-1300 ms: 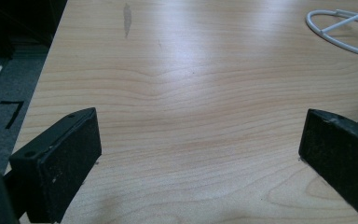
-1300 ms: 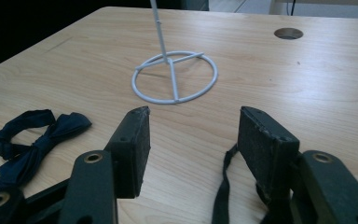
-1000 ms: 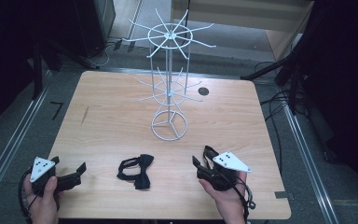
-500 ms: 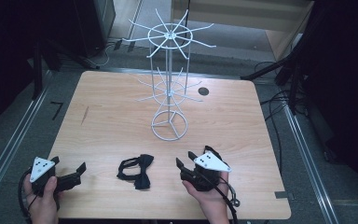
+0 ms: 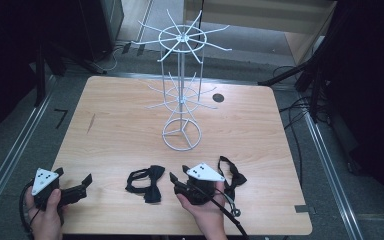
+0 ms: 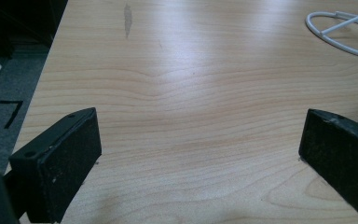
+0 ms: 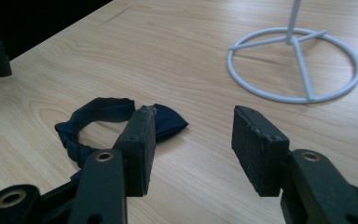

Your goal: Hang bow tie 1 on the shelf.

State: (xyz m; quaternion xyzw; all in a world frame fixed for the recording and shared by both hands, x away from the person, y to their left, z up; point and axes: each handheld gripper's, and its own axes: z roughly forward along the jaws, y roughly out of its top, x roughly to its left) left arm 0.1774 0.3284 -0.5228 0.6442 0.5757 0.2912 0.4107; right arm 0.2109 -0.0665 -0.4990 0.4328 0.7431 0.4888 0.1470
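A dark blue bow tie point(image 5: 147, 181) lies on the wooden table near its front edge; in the right gripper view the bow tie point(image 7: 103, 116) sits just beyond my left jaw. My right gripper point(image 5: 178, 175) point(image 7: 193, 126) is open, points left at that tie and holds nothing. A second dark bow tie point(image 5: 231, 175) lies just right of the right gripper. My left gripper point(image 5: 75, 178) point(image 6: 200, 135) rests at the front left, open wide over bare wood.
A white wire rack point(image 5: 181, 90) with two tiers of hooks stands mid-table on a ring base point(image 7: 298, 65) point(image 6: 340, 28). A round hole point(image 5: 218, 98) sits at the table's back right. Cables trail on the floor at the right.
My right gripper has moved left from the right-hand bow tie toward the middle one, uncovering the right-hand tie. The left gripper has stayed put.
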